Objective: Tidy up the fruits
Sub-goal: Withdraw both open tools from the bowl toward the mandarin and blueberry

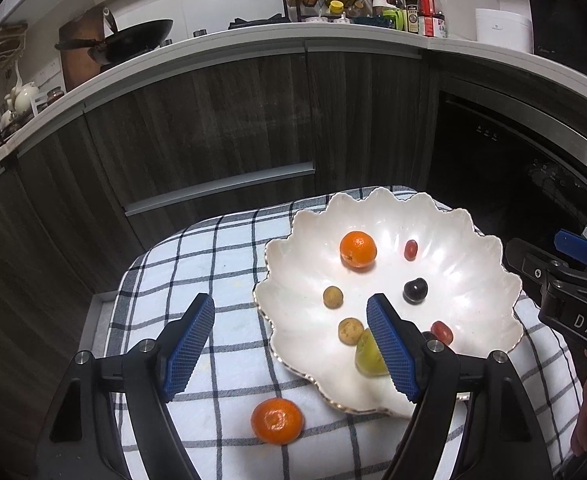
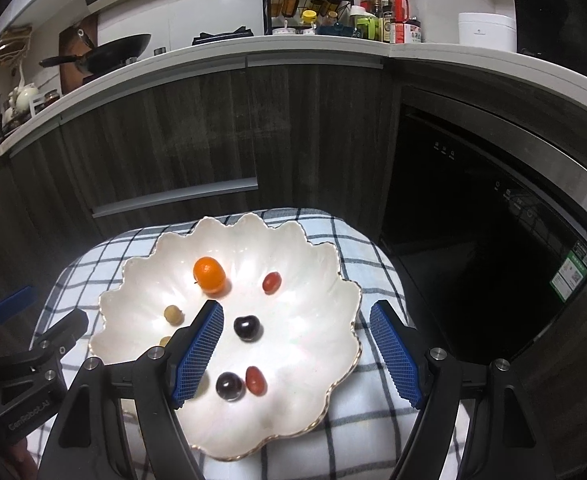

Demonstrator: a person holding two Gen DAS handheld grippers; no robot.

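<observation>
pearly white scalloped bowl (image 1: 473, 280) with gold rim, white cloth (image 1: 221, 248) with dark blue checks, orange tangerine (image 1: 277, 421), dark purple cherry (image 2: 246, 328), red grape tomato (image 2: 271, 282), blue ribbed pads (image 1: 189, 346)

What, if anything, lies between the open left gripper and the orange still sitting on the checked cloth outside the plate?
Nothing visible does. The orange lies alone on the checked cloth, in front of the scalloped plate, below the open left gripper. Only bare cloth shows around it.
</observation>
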